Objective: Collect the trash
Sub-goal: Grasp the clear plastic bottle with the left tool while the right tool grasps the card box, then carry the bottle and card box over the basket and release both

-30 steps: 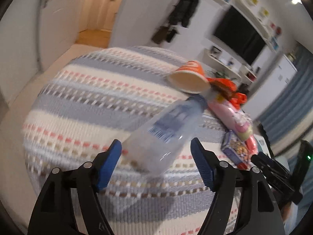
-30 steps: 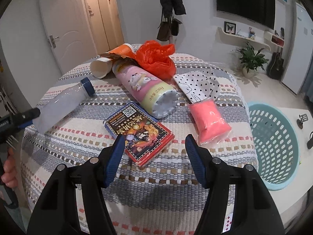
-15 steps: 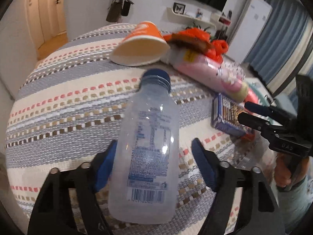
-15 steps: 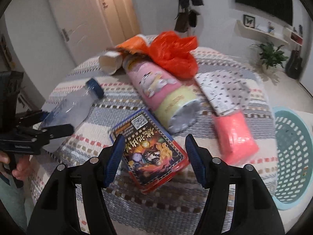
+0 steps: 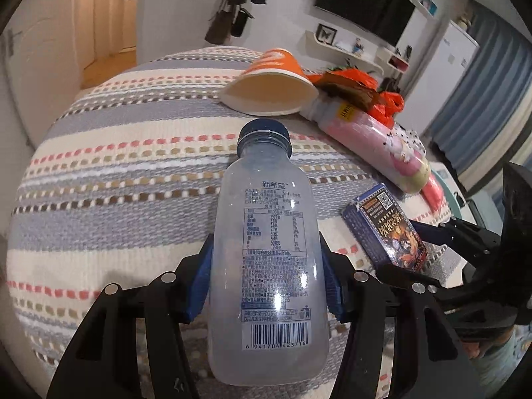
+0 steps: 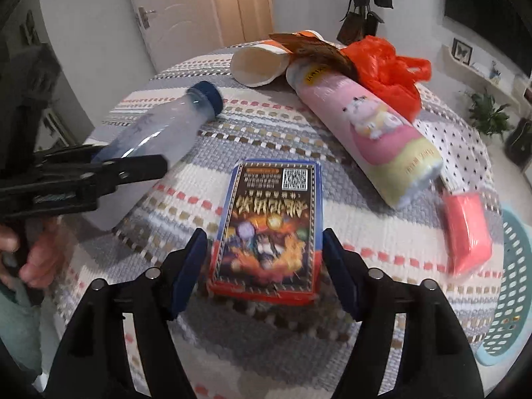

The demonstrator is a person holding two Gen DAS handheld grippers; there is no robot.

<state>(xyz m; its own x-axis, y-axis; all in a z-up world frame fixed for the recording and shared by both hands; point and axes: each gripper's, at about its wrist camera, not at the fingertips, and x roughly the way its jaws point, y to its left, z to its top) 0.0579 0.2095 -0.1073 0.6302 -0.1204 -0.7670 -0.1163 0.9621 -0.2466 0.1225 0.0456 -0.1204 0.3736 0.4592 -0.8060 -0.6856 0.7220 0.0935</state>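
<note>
My left gripper [image 5: 266,279], wide a second ago, is now closing on the plastic bottle [image 5: 266,266] lying on the near-left tablecloth [image 5: 116,173], while my right gripper [image 6: 264,266] is opening around the box [image 6: 269,229], ungrasped.

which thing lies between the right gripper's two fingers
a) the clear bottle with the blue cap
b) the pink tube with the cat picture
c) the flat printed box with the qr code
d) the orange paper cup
c: in the right wrist view the flat printed box lies on the striped cloth between the blue pads of the right gripper, whose jaws are opening, a gap showing on each side of the box.
</note>
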